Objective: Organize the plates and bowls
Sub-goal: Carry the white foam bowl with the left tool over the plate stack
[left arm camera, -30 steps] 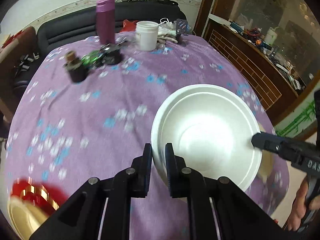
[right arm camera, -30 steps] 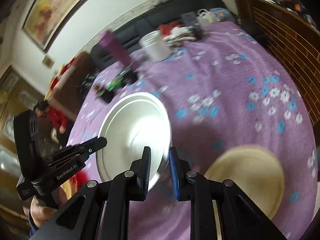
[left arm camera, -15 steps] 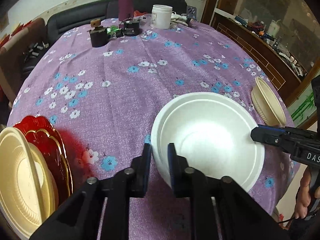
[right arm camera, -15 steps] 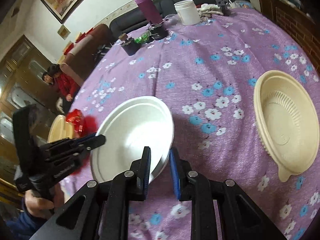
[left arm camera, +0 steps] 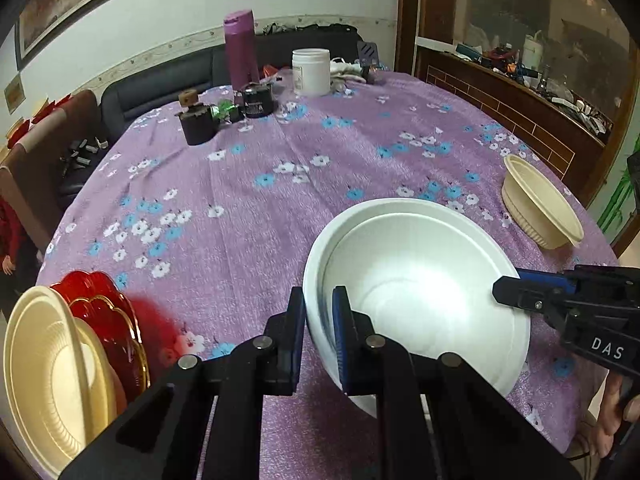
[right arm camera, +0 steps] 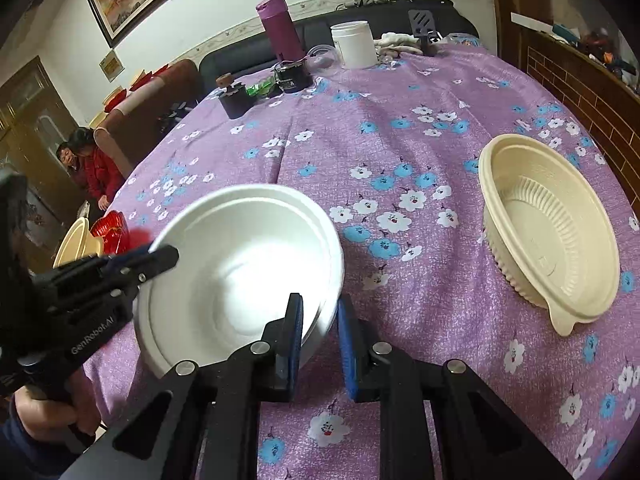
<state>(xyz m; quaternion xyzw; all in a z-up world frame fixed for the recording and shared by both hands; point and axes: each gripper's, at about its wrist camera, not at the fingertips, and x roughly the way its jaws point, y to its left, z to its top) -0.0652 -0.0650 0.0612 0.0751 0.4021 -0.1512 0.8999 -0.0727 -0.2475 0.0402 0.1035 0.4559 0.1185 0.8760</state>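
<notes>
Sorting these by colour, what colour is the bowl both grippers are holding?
White; the bowl shows best in the right wrist view.

The left gripper (left arm camera: 319,320) reaches forward low over the near side, its two fingers close together with only a narrow gap, pinching a thin rim between their blue pads (left arm camera: 340,324). The right gripper (right arm camera: 319,332) comes in from the right, its fingers also drawn near each other, the rim between them though the right pad stands slightly off it. A bare hand (right arm camera: 44,410) grips the left handle; another hand (left arm camera: 618,412) holds the right.
</notes>
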